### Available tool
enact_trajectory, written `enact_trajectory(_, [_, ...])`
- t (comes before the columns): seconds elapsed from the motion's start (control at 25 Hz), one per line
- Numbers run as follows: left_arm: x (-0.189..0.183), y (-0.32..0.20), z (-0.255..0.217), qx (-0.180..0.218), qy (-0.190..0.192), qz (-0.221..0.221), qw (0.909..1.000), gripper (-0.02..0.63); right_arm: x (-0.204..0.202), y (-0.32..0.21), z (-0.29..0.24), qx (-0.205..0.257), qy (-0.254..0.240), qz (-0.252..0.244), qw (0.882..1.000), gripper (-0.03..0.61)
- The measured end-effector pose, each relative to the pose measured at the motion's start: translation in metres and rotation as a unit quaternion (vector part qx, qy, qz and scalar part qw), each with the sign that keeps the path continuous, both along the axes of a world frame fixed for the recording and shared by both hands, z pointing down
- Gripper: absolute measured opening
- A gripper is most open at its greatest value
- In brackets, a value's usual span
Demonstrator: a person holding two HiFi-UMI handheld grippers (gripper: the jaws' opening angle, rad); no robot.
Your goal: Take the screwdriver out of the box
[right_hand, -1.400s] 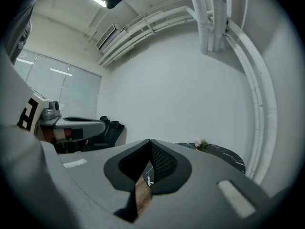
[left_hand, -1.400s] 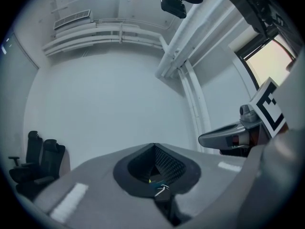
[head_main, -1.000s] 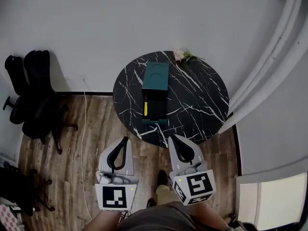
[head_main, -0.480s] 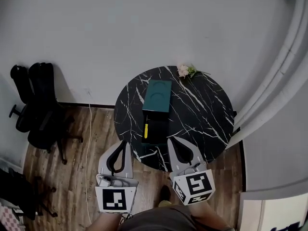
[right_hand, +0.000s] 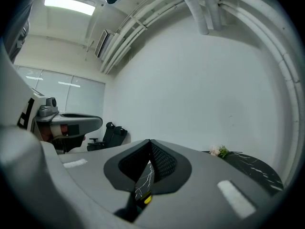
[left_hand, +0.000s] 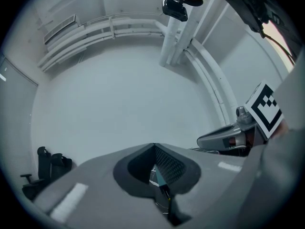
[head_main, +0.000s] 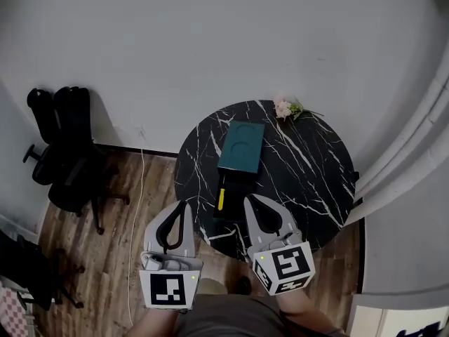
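Dark teal oblong box, flat on a round black marbled table, left of centre. Two round embossed shapes on its top. Dark inner tray slid out toward the near edge. Slim screwdriver with yellow handle, lying lengthwise along the tray's left side.

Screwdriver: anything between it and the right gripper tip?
Head view: only the dark tray of the open box lies between the screwdriver and the shut right gripper; nothing else.
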State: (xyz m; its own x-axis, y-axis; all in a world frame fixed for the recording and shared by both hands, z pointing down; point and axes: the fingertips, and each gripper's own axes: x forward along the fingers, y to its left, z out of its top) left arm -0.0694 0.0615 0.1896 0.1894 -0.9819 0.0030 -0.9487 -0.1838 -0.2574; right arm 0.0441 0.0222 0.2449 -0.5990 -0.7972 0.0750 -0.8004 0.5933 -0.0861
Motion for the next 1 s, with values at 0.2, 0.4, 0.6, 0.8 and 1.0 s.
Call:
enact_trajectory(0.2, [-0.011,-0.009,-0.001,0.000,0.006,-0.014,0.9999,0.000,-0.011,-0.012,0.004,-0.004,0.005,-0.013,1.000,0.026])
enact_trajectory(0.4, [-0.019,-0.023,0.008,-0.015,0.017,-0.012,0.9997,0.000,-0.020,-0.024,0.020,-0.027,0.019,-0.010,0.999,0.026])
enact_trajectory(0.6, [-0.028,-0.046,0.026,-0.041,0.024,0.002,0.9989,0.000,-0.029,-0.040,0.045,-0.062,0.035,-0.001,0.997,0.026])
enact_trajectory(0.8, [-0.036,-0.070,0.044,-0.067,0.035,0.011,0.9971,0.000,-0.037,-0.058,0.071,-0.097,0.044,0.010,0.994,0.026])
enact_trajectory(1.0, [-0.047,-0.093,0.068,-0.102,0.040,0.015,0.9939,0.000,-0.048,-0.075,0.102,-0.136,0.051,0.016,0.989,0.029])
